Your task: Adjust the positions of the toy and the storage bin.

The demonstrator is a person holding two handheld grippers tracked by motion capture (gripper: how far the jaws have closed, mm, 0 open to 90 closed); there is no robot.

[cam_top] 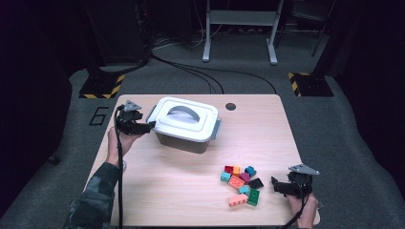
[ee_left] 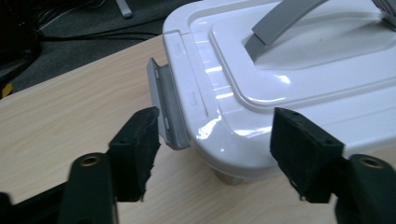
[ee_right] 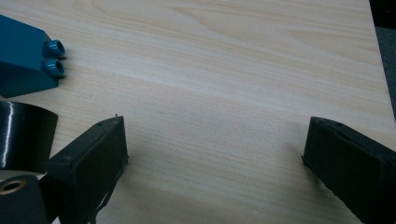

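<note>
A white lidded box with a grey handle stands at the table's back left. My left gripper is held against its left end. In the left gripper view the jaws straddle the box's near corner. The left pad sits right beside the grey side latch, and the right pad stands in front of the lid's edge. No squeeze shows. My right gripper rests open at the front right, just right of a pile of coloured bricks. Bare wood lies between its jaws.
A teal brick and a glossy black piece lie left of the right gripper's jaws. A round hole marks the table's back edge. Cables and striped stand bases are on the floor behind.
</note>
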